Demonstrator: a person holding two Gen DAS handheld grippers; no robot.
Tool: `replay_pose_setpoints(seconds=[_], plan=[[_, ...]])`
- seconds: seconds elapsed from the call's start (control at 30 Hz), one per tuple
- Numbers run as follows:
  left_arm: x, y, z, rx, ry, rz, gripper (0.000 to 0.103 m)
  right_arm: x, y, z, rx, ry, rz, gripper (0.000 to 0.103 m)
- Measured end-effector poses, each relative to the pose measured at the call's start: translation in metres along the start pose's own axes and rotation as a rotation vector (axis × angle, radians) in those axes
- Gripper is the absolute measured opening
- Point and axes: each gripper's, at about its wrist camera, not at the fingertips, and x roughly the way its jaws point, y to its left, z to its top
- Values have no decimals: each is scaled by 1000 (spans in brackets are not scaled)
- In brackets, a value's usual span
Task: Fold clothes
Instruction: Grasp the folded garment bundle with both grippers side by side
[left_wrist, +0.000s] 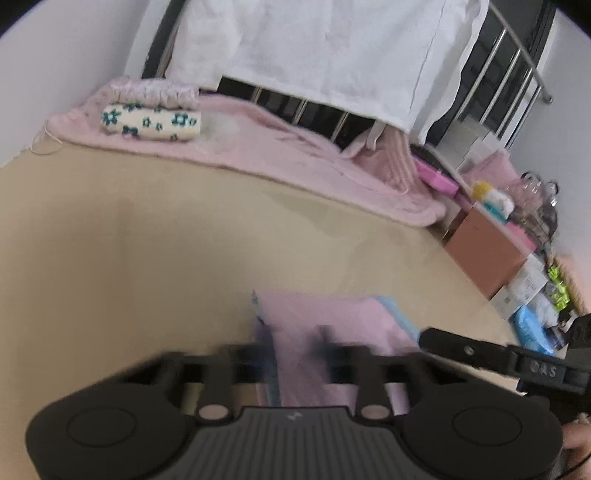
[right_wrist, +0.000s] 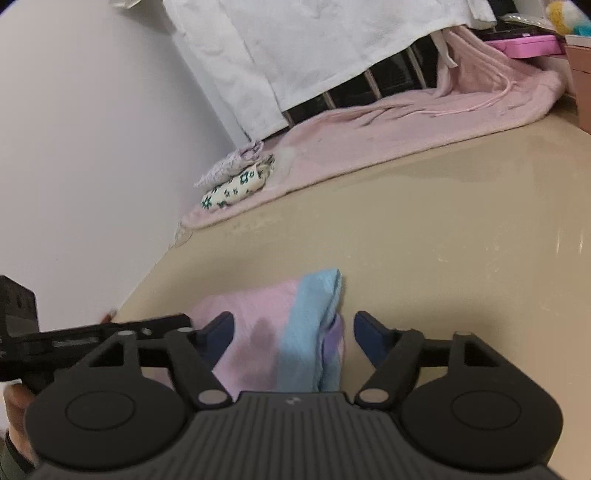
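Right under both cameras lies the small folded garment of pink knit cloth with a light-blue band (right_wrist: 295, 332), on the beige worktop (right_wrist: 443, 240) close to its near edge. The right claw (right_wrist: 293, 328) hangs over it released, its dark-blue fingertips (right_wrist: 369, 330) spread to either side of the cloth and gripping nothing. The left claw (left_wrist: 295, 350) is over the same bundle, but that view is smeared by motion; its fingers seem to stand apart with the pink cloth showing between them, and I cannot tell for certain whether they pinch anything. The right claw's black finger reaches in along the garment's right side in the left view, so the two tools are crowded close together. To my eye that is the first risk: they could knock each other over so small a bundle. The blue band sits loosely on top with a rumpled end, and a careless pinch could catch only that layer and drag the fold open. The worktop looks glossy, so a push may slide the bundle rather than crease it. At the far edge a big pink fleece blanket (right_wrist: 406, 125) carries a folded cream cloth with green flowers (right_wrist: 236, 188), well apart from all this.
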Motion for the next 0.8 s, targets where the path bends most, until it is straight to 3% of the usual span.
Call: replay_pose_setpoints(seconds=[0.03, 0.07, 0.2, 0.27, 0.33, 0.4, 0.5, 0.63, 0.73, 0.8], plan=[[2, 0, 0, -6, -1, 9, 9, 4, -2, -1, 20, 10, 6, 17], [3, -1, -4, 2, -7, 27, 12, 8, -5, -3, 37, 18, 2, 13], [-17, -2, -11, -6, -101, 67, 29, 1, -7, -14, 41, -9, -68, 18], [-34, -10, -12, 23, -196, 72, 26, -16, 9, -15, -47, -79, -107, 21], [-40, -25, -15, 58, -255, 40, 11, -26, 30, -15, -151, -118, -87, 20], [-28, -43, -22, 133, -198, 25, 9, -18, 48, -17, -221, -78, -48, 16], [-11, -55, -40, 214, -131, 105, 8, 7, 60, -33, -300, 14, -97, 12], [-13, -59, -51, 280, -150, 131, 10, 4, 62, -43, -313, 21, -106, 13], [-18, -59, -34, 242, -190, 111, 28, -4, 63, -31, -291, -6, -79, 13], [-10, -57, -19, 222, -188, 143, 39, 4, 61, -13, -282, -38, -88, 14]])
